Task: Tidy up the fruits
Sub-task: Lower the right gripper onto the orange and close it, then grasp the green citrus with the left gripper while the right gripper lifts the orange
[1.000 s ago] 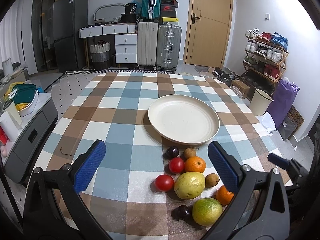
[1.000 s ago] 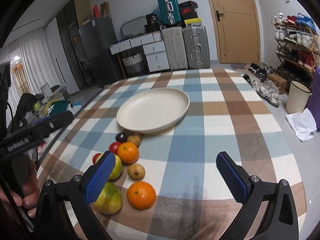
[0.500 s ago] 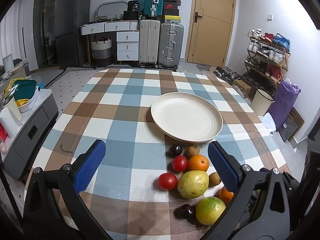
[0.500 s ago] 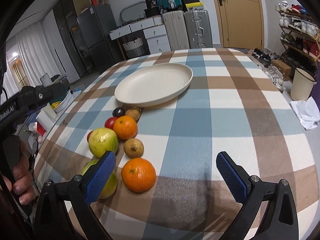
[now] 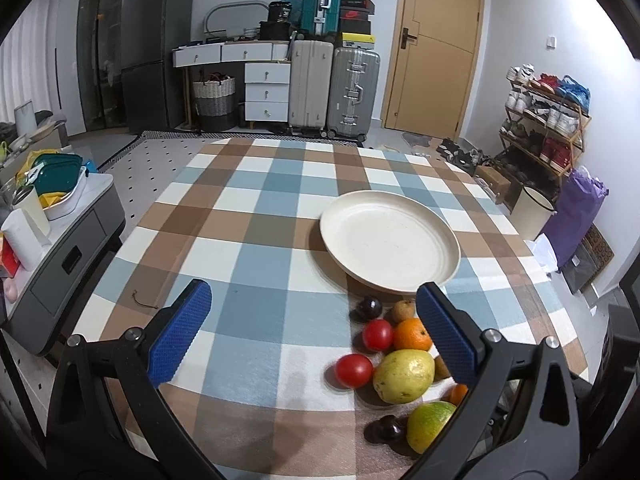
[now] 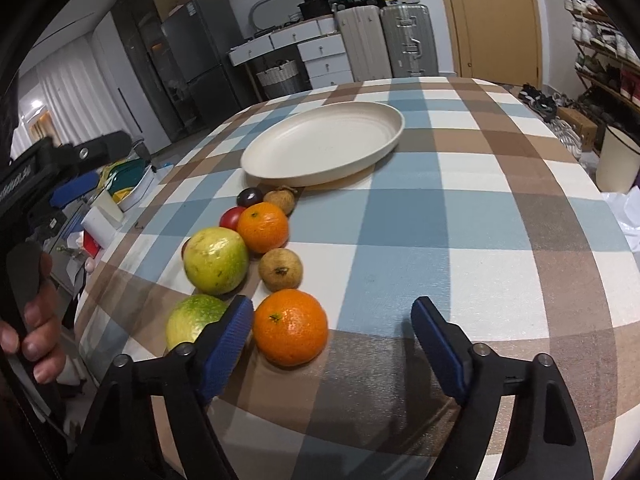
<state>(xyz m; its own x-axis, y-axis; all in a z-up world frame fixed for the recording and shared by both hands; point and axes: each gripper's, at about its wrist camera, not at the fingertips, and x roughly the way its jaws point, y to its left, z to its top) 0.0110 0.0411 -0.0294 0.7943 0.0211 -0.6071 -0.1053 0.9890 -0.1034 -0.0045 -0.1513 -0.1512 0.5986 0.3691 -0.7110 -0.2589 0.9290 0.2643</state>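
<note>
From my left hand's camera, my own right finger (image 5: 448, 336) covers most of the near orange (image 5: 457, 394) and a brown fruit (image 5: 440, 366) at five o'clock. From my right hand's camera, my left finger (image 6: 228, 340) hides part of the green fruit (image 6: 192, 320) at eight o'clock, and the pear (image 6: 215, 260) hides nearly all of one tomato (image 6: 185, 247).
</note>
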